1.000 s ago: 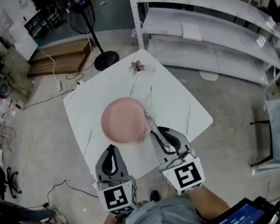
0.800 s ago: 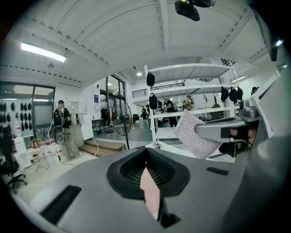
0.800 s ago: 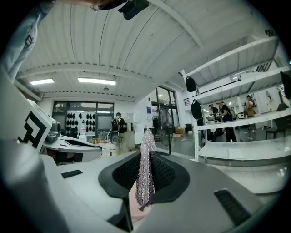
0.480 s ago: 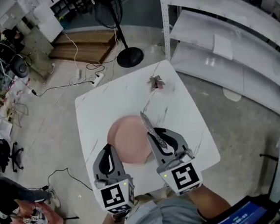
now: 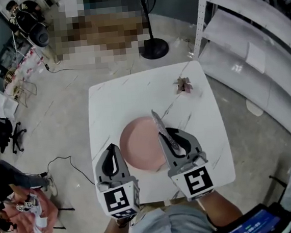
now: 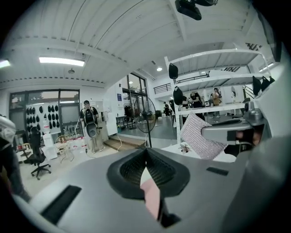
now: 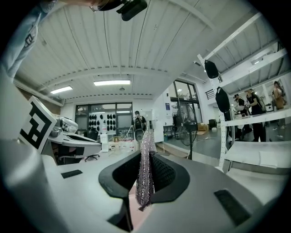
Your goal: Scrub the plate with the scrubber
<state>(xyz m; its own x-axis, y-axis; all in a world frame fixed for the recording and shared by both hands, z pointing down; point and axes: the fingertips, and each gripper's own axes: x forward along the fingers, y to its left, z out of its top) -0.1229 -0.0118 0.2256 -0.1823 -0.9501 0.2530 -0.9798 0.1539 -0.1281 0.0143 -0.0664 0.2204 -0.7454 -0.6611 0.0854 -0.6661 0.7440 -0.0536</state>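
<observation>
The pink plate (image 5: 141, 150) lies on the white table (image 5: 113, 103), near its front. My right gripper (image 5: 163, 133) hangs over the plate's right edge, shut on the silver mesh scrubber (image 5: 158, 122), which sticks out past its tips. In the right gripper view the scrubber (image 7: 145, 170) is pinched between the dark pads. My left gripper (image 5: 110, 150) hovers by the plate's left edge, shut with nothing in it. In the left gripper view a strip of the plate (image 6: 152, 195) shows below the closed tips, and the scrubber (image 6: 202, 141) appears at the right.
A small crumpled brownish thing (image 5: 185, 85) lies near the table's far right corner. A fan stand (image 5: 153, 48) and cables are on the floor beyond. Grey shelving (image 5: 250, 36) runs along the right. A tablet (image 5: 248, 226) is at the bottom right.
The head view has swung, so the table sits more to the right. The right gripper with the scrubber has shifted from beside the plate's right edge to over it. The left gripper stays shut.
</observation>
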